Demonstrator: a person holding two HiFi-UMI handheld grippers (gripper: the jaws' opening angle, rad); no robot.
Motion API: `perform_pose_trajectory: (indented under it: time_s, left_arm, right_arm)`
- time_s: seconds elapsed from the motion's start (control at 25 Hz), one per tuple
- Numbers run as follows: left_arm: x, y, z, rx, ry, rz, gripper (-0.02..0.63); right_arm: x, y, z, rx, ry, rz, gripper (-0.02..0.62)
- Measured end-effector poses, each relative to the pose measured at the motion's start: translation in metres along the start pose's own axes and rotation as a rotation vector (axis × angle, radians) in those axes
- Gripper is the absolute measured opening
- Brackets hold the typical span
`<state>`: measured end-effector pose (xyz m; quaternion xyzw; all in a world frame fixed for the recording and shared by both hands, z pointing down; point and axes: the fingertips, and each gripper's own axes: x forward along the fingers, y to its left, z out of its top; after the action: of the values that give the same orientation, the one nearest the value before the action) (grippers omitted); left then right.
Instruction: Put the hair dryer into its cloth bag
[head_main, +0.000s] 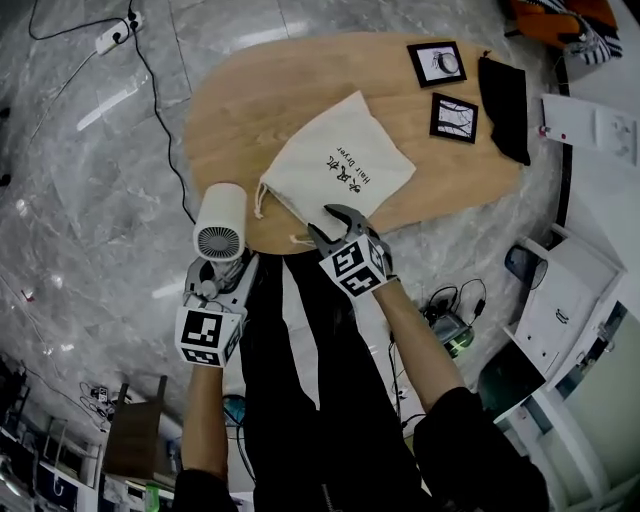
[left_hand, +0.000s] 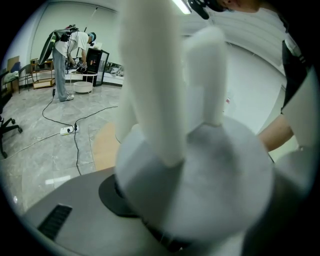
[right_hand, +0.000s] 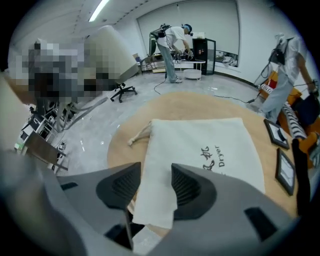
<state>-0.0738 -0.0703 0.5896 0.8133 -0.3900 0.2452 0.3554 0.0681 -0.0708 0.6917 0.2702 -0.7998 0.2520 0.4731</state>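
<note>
Clamps the dryer (head_main: 220, 225) in the left tool (head_main: 218, 275) at lower left of the head view, just off the worktop (head_main: 240, 110) edge, probably parked there until the bag opens. Straddles the bag (head_main: 335, 165) at its near, drawstring end with the right tool (head_main: 338, 225), jaws apart, cloth between them unpinched, seemingly to catch one lip of the mouth. Leaves the bag flat at centre; beyond, at upper right, two frames (head_main: 453, 117), untouched.
</note>
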Motion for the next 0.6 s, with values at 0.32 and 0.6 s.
perform_pose_trajectory:
  time_s: [0.32,0.6]
  left_arm:
    - [0.011,0.009,-0.028,0.031,0.018,0.002,0.207]
    - [0.010,0.019,-0.037,0.123,0.055,0.017,0.207]
  right_arm:
    - [0.041,-0.004,-0.022,-0.081,0.060,-0.059,0.123]
    - [0.041,-0.016,-0.002,-0.031,-0.014,-0.087,0.029]
